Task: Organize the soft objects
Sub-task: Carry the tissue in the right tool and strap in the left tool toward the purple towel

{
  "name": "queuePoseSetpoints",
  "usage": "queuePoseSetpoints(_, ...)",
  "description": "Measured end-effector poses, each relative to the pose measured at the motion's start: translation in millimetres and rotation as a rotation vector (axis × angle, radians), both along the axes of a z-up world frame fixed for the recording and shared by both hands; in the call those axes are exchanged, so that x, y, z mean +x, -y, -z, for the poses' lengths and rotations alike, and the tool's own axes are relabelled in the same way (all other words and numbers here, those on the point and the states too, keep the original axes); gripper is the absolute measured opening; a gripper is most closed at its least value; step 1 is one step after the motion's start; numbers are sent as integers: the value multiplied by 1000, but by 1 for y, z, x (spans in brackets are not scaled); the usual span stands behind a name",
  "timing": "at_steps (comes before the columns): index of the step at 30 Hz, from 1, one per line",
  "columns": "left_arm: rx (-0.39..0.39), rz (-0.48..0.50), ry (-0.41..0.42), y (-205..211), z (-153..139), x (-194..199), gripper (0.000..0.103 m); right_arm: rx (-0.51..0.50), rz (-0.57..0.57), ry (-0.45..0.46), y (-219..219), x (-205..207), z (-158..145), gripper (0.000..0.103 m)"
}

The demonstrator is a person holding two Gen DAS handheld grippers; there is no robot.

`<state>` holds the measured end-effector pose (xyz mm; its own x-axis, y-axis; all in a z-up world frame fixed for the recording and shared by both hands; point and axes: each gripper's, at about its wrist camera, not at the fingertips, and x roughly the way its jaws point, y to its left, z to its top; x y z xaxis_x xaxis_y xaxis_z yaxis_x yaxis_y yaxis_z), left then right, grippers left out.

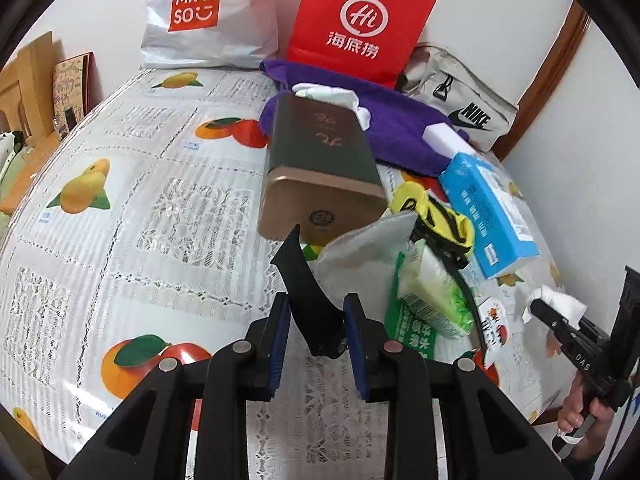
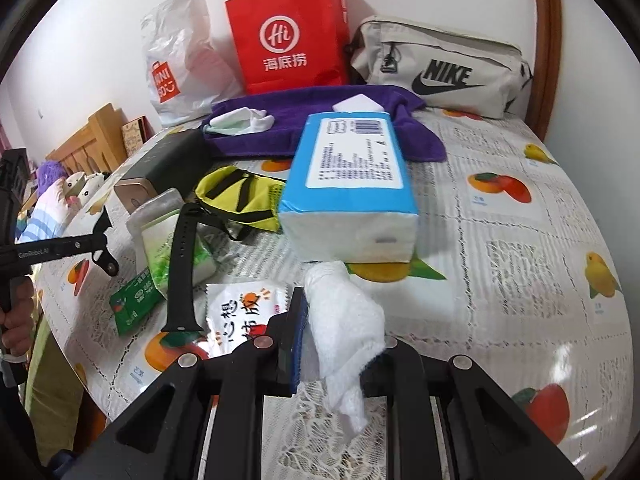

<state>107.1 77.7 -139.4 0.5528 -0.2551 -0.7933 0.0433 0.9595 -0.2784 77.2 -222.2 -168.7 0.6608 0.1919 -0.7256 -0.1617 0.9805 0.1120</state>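
On fruit-print tablecloth (image 2: 520, 240): left tool (image 1: 316, 312) pinching black strap (image 1: 308, 292); right tool (image 2: 340, 344) pinching tissue (image 2: 344, 328).

Both cameras ride on hand-held tools and look steeply down and forward along their fingers, close over the worktop (image 1: 120, 240). The left view faces the clutter from the left, the right view from the right. Both share the red bag (image 1: 360, 20) (image 2: 288, 36) and blue tissue pack (image 1: 488, 212) (image 2: 352, 172).

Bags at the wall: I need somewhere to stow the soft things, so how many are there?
3: a white Miniso plastic bag leftmost, a red paper bag in the middle, a beige Nike pouch rightmost. Others may be hidden.
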Motion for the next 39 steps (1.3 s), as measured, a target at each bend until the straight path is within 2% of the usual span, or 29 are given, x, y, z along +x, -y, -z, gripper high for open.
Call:
queuePoseSetpoints(9, -16, -16, 38, 0, -21, -4, 26, 11, 30, 8, 11, -6, -11, 18)
queuePoseSetpoints(20, 0, -36, 77, 0, -46, 3, 26, 14, -12, 63, 3, 1, -43, 18)
queuePoseSetpoints(39, -3, -55, 87, 9, -71, 52, 26, 38, -31, 96, 7, 64, -74, 18)
